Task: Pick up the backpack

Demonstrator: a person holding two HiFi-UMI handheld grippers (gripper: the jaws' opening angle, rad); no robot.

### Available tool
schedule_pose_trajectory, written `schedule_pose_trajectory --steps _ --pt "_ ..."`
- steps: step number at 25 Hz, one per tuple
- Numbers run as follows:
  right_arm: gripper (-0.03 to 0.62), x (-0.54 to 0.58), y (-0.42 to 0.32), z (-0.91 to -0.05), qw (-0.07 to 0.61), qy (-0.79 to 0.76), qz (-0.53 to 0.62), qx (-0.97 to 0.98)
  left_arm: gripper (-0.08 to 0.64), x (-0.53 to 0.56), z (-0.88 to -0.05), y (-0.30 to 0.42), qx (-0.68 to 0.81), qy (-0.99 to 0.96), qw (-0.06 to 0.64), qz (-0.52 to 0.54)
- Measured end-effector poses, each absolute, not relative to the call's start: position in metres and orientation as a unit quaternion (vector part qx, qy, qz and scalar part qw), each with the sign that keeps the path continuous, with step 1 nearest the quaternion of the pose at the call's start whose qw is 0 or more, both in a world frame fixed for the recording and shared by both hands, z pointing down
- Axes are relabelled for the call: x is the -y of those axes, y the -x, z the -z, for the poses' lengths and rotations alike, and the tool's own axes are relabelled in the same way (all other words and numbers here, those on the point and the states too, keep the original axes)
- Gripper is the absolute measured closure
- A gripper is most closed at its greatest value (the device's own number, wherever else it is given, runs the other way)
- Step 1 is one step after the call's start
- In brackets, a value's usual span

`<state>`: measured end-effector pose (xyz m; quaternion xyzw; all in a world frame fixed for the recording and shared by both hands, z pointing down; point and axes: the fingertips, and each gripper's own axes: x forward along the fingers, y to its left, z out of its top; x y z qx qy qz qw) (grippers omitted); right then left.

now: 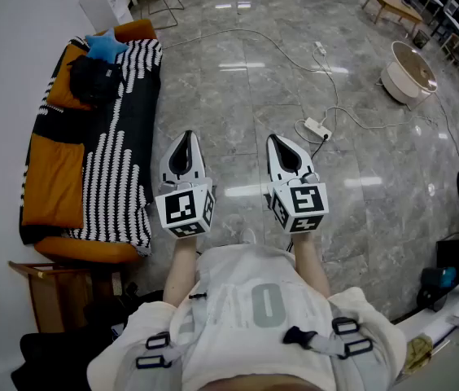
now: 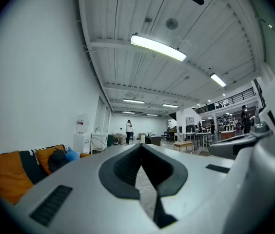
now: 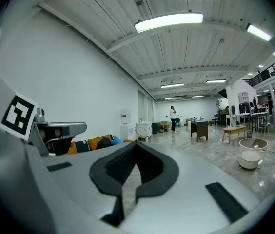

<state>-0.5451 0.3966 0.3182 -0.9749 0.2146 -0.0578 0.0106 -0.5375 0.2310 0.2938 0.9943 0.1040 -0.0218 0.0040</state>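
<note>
Both claws were closed with nothing between their pads: the left claw (image 1: 186, 141) and the right claw (image 1: 278, 143) were held out level, side by side, over bare marble floor. The black backpack (image 1: 91, 80) lay well ahead and to the left of the left claw, at the far end of the striped sofa (image 1: 120, 177). It sat against an orange cushion (image 1: 60, 84), with a blue cushion (image 1: 106, 47) just beyond it, possibly touching.

The approach looked not yet begun, so I judged the risks lay ahead. If I arrived with the pads together, I would only nudge the pack deeper into the cushions. It looked soft and slumped, and I could not make out a handle or strap from there. A pinch on loose fabric could therefore slip, or lift a fold while the body sagged. Closing too far past the pack might catch the blue cushion as well. A power strip (image 1: 317, 127) and its cable (image 1: 286, 55) lay on the floor ahead of the right claw, and stepping that way risked a snag.
</note>
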Motion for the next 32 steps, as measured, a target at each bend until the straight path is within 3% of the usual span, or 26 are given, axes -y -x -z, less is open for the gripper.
schedule_pose_trajectory --steps 10,20,32 --pt "0.588 -0.399 0.542 -0.327 0.008 0.972 0.066 -0.226 0.541 -0.240 -0.301 0.535 -0.106 -0.994 0.007 0.012" --pt "0.588 -0.423 0.527 -0.339 0.064 0.970 0.075 -0.222 0.541 -0.259 -0.308 0.526 -0.112 -0.994 0.010 0.009" --pt "0.588 -0.423 0.478 -0.340 0.055 0.968 0.073 -0.234 0.541 -0.259 -0.312 0.466 -0.115 -0.993 0.020 0.008"
